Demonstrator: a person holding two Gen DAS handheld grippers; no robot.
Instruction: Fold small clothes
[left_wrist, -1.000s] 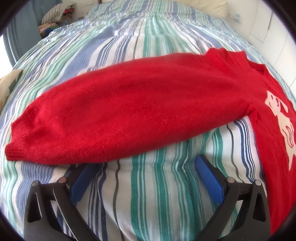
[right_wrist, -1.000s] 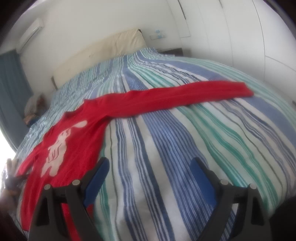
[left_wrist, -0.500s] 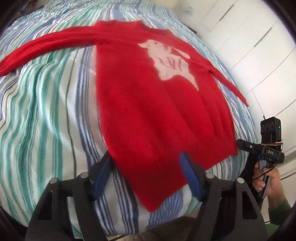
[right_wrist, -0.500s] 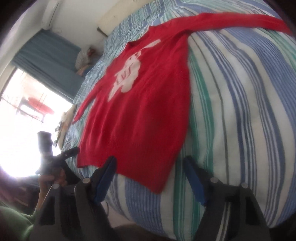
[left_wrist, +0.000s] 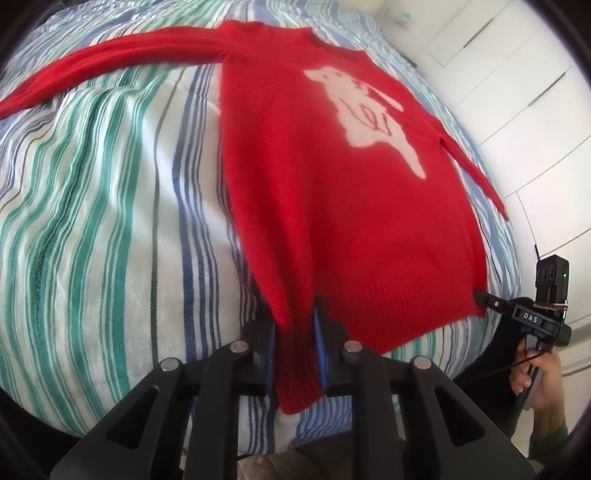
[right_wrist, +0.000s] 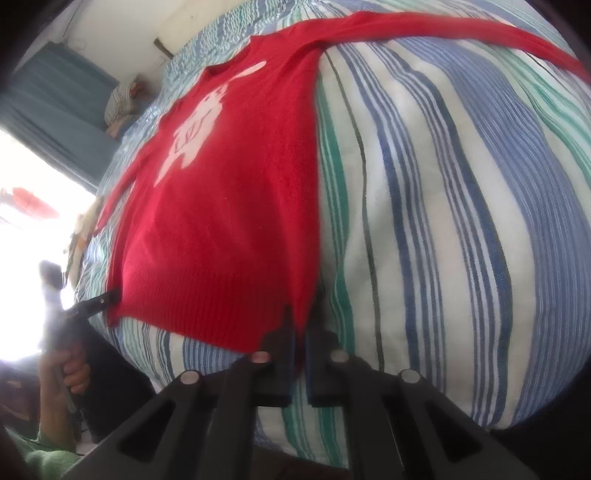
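Red knitted wool: a small red sweater with a white animal motif (left_wrist: 332, 192) is shown spread flat, front up, on the blue, green and white striped bed cover (left_wrist: 92, 221). Half a second earlier both hem corners lay between open jaws. The left gripper (left_wrist: 295, 347) has since been closed on one corner, the right gripper (right_wrist: 300, 350) on the other (jaws clamped on ribbing). Both sleeves remain outstretched; the hem is judged ready for folding.

We are in a home bedroom: a bed (left_wrist: 110, 206) with striped bedding fills both views, white wardrobe doors (left_wrist: 517, 85) stand upper right, and a blue curtain (right_wrist: 55, 96) hangs by the bright window (right_wrist: 22, 206) at left.
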